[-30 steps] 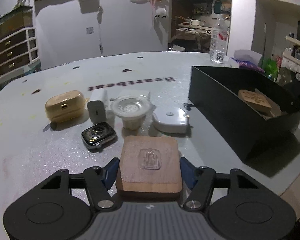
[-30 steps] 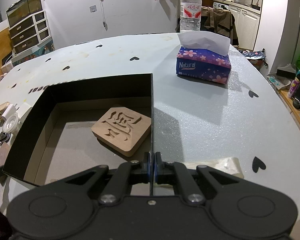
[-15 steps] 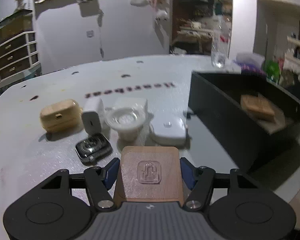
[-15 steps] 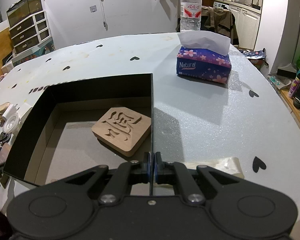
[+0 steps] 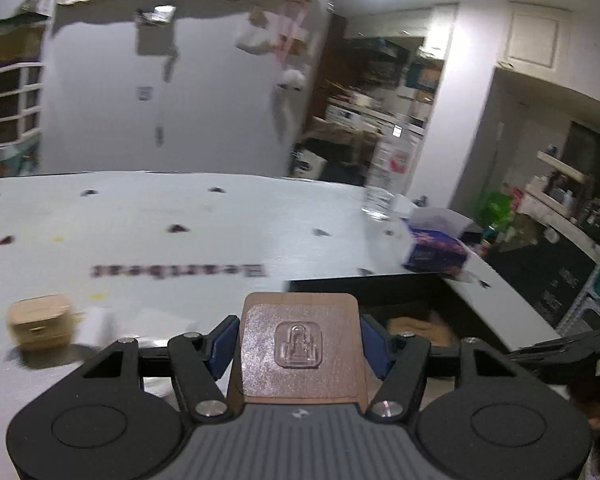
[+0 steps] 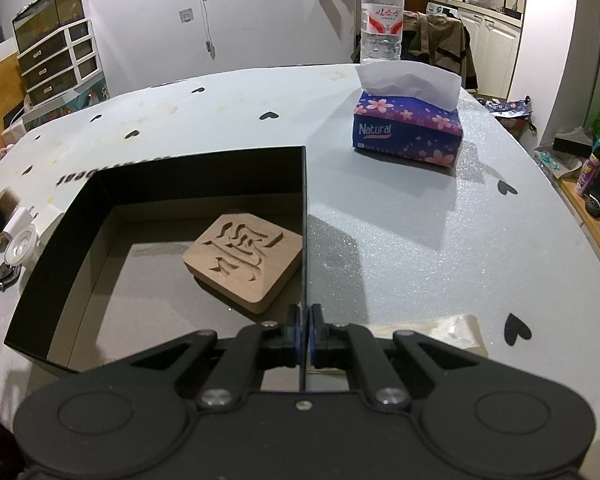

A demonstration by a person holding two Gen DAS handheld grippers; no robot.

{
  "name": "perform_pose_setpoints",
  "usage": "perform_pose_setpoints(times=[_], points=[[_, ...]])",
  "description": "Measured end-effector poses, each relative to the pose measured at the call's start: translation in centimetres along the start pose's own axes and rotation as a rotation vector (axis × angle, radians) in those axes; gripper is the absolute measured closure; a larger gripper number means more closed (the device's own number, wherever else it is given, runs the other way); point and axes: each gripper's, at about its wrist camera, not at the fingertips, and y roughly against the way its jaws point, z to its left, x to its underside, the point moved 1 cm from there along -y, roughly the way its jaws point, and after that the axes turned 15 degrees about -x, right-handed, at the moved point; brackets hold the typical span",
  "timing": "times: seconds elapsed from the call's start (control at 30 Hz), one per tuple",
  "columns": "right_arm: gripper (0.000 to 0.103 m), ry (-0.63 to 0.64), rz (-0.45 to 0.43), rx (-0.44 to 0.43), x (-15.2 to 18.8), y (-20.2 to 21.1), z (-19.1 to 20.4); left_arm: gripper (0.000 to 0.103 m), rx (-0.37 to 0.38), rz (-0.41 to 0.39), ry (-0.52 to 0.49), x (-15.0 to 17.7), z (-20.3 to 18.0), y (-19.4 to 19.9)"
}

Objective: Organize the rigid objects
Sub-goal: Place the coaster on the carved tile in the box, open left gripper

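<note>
White wall [image 6: 260, 20], drawer unit [image 6: 58, 60]

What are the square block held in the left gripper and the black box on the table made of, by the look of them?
The square block looks like wood: reddish-brown, matte, rounded corners, with a clear raised emblem, perhaps resin, on top. The black box seems to be cardboard: thin straight walls, matte black outside, plain brownish-grey inside.

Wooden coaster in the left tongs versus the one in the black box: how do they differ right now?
The held coaster is clamped between the left tongs, off the table; the boxed coaster lies flat on the black box floor. The held coaster has a small central emblem; the boxed coaster has large carved grooves across its face. Both are square, rounded-cornered wood.
</note>
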Motion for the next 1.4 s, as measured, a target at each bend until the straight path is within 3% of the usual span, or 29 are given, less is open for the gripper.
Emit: perform_pose_setpoints(times=[0.17, 0.4, 0.67, 0.93, 0.97, 1.03, 1.4], points=[[0.099, 0.002, 0.007, 0.002, 0.0, -0.2, 0.0, 0.038, 0.064, 0.050, -0.037, -1.2, -4.4, -2.1], [0.098, 0.007, 0.015, -0.001, -0.1, -0.4, -0.2, 0.038, 0.145, 0.179, 0.013, -1.8, -8.7, -6.0], [0.098, 0.019, 0.028, 0.000, -0.1, -0.4, -0.1, 0.039, 0.164, 0.267, 0.068, -1.7, -11.5, -10.4], [0.098, 0.018, 0.028, -0.006, 0.0, -0.3, -0.1, 0.037, 0.175, 0.300, 0.111, -1.5, -12.5, -12.5], [0.098, 0.019, 0.028, -0.005, 0.0, -0.4, -0.1, 0.034, 0.175, 0.304, 0.124, -1.4, -12.4, -12.6], [0.098, 0.019, 0.028, -0.005, 0.0, -0.4, -0.1, 0.015, 0.188, 0.293, 0.135, -1.5, -12.3, -12.4], [0.098, 0.010, 0.023, -0.005, 0.0, -0.3, -0.1, 0.015, 0.206, 0.227, 0.050, -2.1, -11.8, -9.6]])
